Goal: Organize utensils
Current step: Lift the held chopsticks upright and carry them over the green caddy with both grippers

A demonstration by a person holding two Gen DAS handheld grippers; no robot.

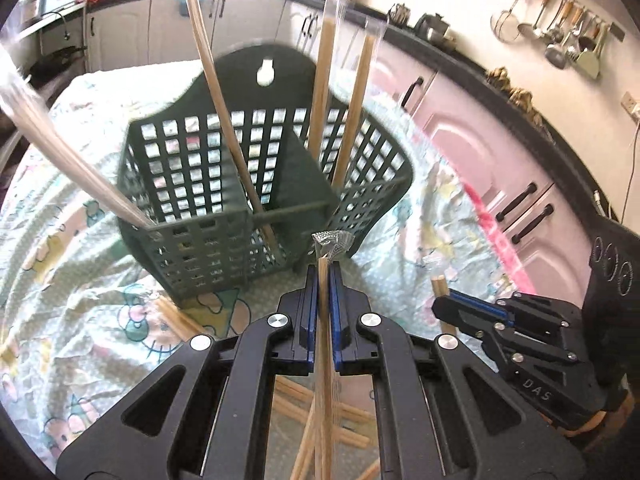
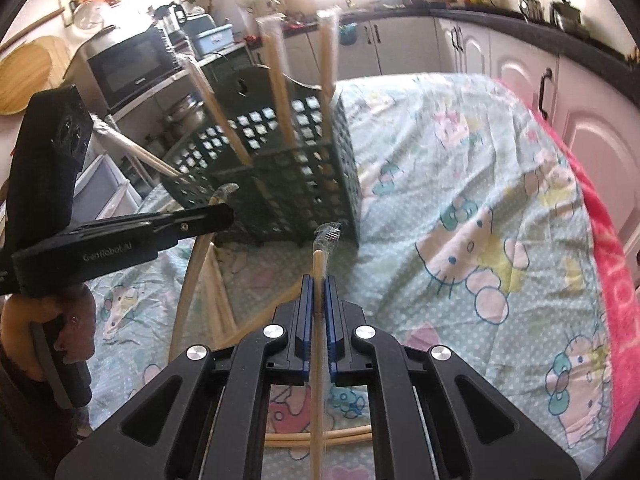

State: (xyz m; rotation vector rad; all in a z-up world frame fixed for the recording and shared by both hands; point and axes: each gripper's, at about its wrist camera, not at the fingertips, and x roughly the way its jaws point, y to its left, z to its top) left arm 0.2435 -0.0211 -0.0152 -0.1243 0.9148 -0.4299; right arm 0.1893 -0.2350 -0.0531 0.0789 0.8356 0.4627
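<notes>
My left claw (image 1: 324, 280) is clamped tight on a wrapped pair of chopsticks (image 1: 325, 380), the crimped clear wrapper tip poking out just past the pads; my right claw (image 2: 319, 292) is pinched shut on a second wrapped pair (image 2: 319, 360) the same way. Both point down toward the near wall of the dark green slotted basket (image 1: 208, 248), which stands on a table draped in a cartoon-print cloth (image 2: 460, 208). Several wrapped pairs already stand inside the basket, leaning on its far wall and on its divider. More loose pairs lie on the cloth on the near side of the basket, below my claws.

To do this step well, I judge each pair must clear the basket's near rim before it tips upright, with the lower end leading into a compartment. I would go one claw at a time, so the sticks do not cross or knock those already leaning there. Letting go only once the end rests on the basket's floor should stop a bounce-out.

Hard to tell: the lower ends of both held pairs are cut off by the frame. The basket's floor is hidden behind its walls. The tall sticks blur at their tops.
</notes>
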